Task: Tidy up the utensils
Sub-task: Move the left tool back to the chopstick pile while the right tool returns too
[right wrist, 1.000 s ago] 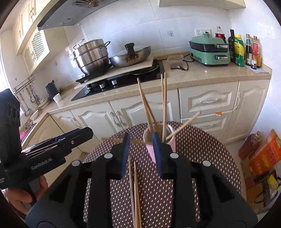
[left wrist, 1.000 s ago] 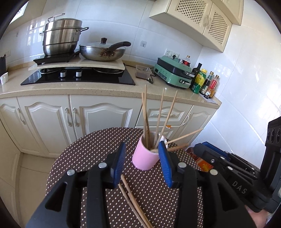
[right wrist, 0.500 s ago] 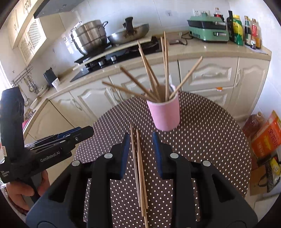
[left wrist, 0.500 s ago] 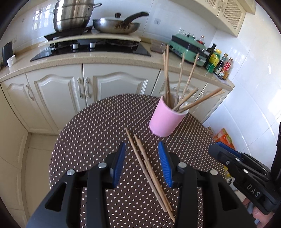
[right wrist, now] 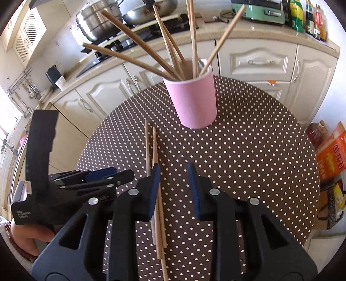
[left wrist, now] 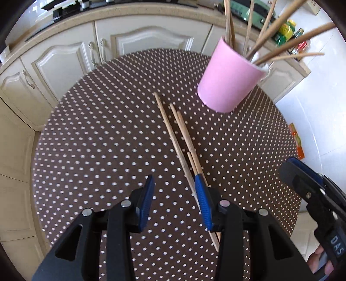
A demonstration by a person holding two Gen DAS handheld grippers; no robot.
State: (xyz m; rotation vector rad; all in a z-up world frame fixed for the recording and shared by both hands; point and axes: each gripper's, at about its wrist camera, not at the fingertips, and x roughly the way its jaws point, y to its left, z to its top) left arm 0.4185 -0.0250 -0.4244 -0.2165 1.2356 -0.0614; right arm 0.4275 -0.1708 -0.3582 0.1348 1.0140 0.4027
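Note:
A pink cup (left wrist: pixel 229 82) (right wrist: pixel 194 101) holding several wooden chopsticks stands on the far part of a round brown polka-dot table (left wrist: pixel 97 134) (right wrist: pixel 248 155). A few loose chopsticks (left wrist: pixel 181 134) (right wrist: pixel 154 149) lie flat on the cloth in front of the cup. My left gripper (left wrist: pixel 174 179) hovers low over the table, open, with the loose chopsticks running under its right finger. My right gripper (right wrist: pixel 174 170) is open too, and the same chopsticks pass below its left finger. Nothing sits between either pair of pads. Each gripper shows in the other's view, the right gripper (left wrist: pixel 313 194) and the left gripper (right wrist: pixel 86 181).
Cream kitchen cabinets (left wrist: pixel 64 60) and a counter with a hob, pots (right wrist: pixel 97 19), a green appliance (right wrist: pixel 257 10) and bottles (right wrist: pixel 302 13) stand behind the table. Bags and a bottle (right wrist: pixel 330 151) sit on the floor at the table's right.
Both grippers have dropped toward the table and tipped downward, so the cup and the loose chopsticks now look larger and closer. The jaw gaps look the same.

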